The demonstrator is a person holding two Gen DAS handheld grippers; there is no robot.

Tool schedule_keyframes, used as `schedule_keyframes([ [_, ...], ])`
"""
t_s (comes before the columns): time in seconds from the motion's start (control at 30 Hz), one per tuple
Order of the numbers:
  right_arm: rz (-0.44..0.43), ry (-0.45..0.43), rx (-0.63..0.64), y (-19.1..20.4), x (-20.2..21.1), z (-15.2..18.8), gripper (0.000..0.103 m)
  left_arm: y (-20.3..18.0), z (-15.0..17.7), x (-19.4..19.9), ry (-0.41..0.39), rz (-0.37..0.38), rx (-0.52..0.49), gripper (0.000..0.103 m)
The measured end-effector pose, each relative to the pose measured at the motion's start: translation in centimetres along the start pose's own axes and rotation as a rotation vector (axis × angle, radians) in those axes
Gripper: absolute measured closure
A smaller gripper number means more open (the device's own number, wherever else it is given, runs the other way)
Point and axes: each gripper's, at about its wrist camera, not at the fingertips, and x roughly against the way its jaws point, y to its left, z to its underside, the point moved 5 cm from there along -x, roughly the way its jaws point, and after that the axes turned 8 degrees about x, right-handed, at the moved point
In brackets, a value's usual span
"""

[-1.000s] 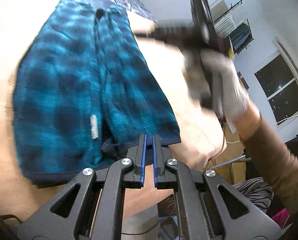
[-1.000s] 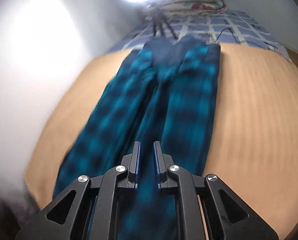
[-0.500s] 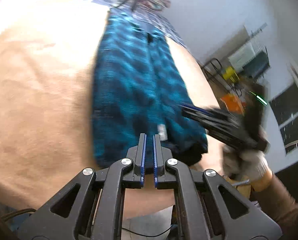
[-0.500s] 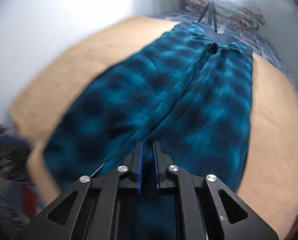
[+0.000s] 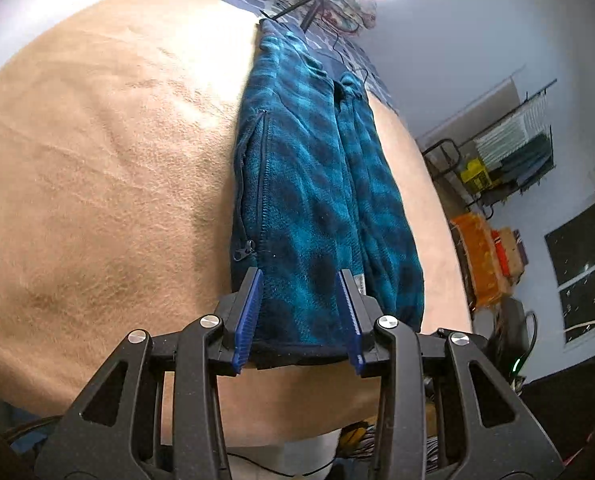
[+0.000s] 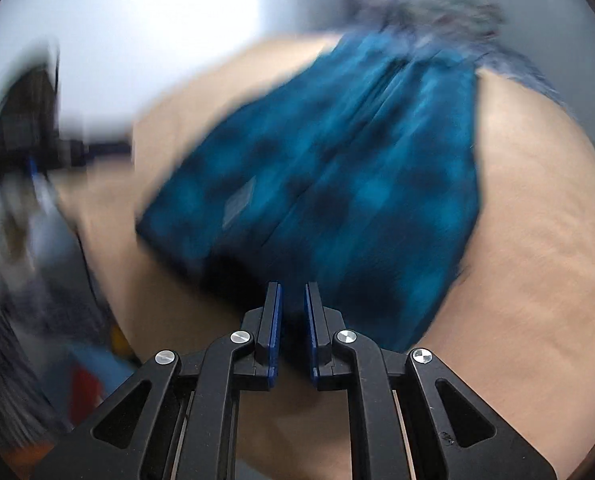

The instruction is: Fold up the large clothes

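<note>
We are at the grasp step: the left gripper [image 5: 299,316] sits at the near hem of the fleece garment [image 5: 309,184], jaws spread wide on either side of the hem corner and holding nothing. The right gripper [image 6: 293,320] hovers over the opposite near corner, jaws parted by only a narrow gap and holding nothing (this view is motion-blurred, so contact cannot be confirmed). In our judgement, the next move calls for closing both sets of jaws on the hem and carrying it toward the far end.

The garment lies lengthwise on the tan blanket [image 5: 97,160] covering the bed, already narrowed into a long strip. It is teal-and-navy plaid fleece with 1 zipper [image 5: 243,252] along its left edge.
</note>
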Motion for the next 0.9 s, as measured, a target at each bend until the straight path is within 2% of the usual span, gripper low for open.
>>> schedule_keyframes([
  [0.07, 0.063, 0.0, 0.092, 1.4, 0.3, 0.7, 0.093, 0.0, 0.1, -0.4, 0.014, -0.012, -0.011, 0.066],
  [0.17, -0.01, -0.064, 0.029, 1.5, 2.9, 0.4, 0.093, 0.2, 0.0, -1.1, 0.031, -0.036, -0.023, 0.066],
  [0.27, -0.008, -0.127, -0.012, 0.3, 5.3, 0.1, 0.092, 0.9, -0.5, -1.7, 0.048, -0.026, 0.005, 0.053],
  [0.3, -0.002, -0.143, -0.045, -0.7, 5.8, 0.0, 0.084, 1.2, -0.7, -2.0, 0.054, -0.014, 0.023, 0.048],
  [0.33, 0.011, -0.163, -0.092, -2.0, 6.2, 0.0, 0.066, 1.7, -0.9, -2.4, 0.067, 0.005, 0.061, 0.046],
  [0.37, 0.029, -0.185, -0.146, -3.4, 6.5, 0.0, 0.058, 2.1, -1.1, -2.7, 0.077, 0.018, 0.092, 0.046],
  [0.4, 0.042, -0.207, -0.186, -4.4, 6.7, -0.2, 0.054, 2.5, -1.3, -3.1, 0.085, 0.03, 0.127, 0.046],
  [0.47, 0.042, -0.245, -0.283, -6.7, 6.5, -0.1, 0.054, 3.3, -1.3, -3.8, 0.099, 0.046, 0.177, 0.046],
  [0.57, -0.005, -0.233, -0.404, -9.0, 4.7, 0.2, 0.054, 4.3, -1.0, -5.2, 0.143, 0.084, 0.252, 0.046],
  [0.67, -0.046, -0.162, -0.437, -9.5, 2.0, 1.1, 0.054, 4.9, -0.6, -6.3, 0.179, 0.106, 0.28, 0.046],
  [0.73, -0.13, -0.128, -0.473, -9.5, 0.5, 2.3, 0.054, 5.3, -0.2, -7.0, 0.199, 0.122, 0.294, 0.046],
  [0.77, -0.185, -0.131, -0.514, -9.6, -0.1, 2.9, 0.054, 5.3, -0.1, -7.1, 0.199, 0.131, 0.297, 0.046],
  [0.9, -0.306, -0.2, -0.603, -10.0, -0.2, 4.0, 0.054, 4.8, 0.4, -7.5, 0.224, 0.163, 0.265, 0.046],
])
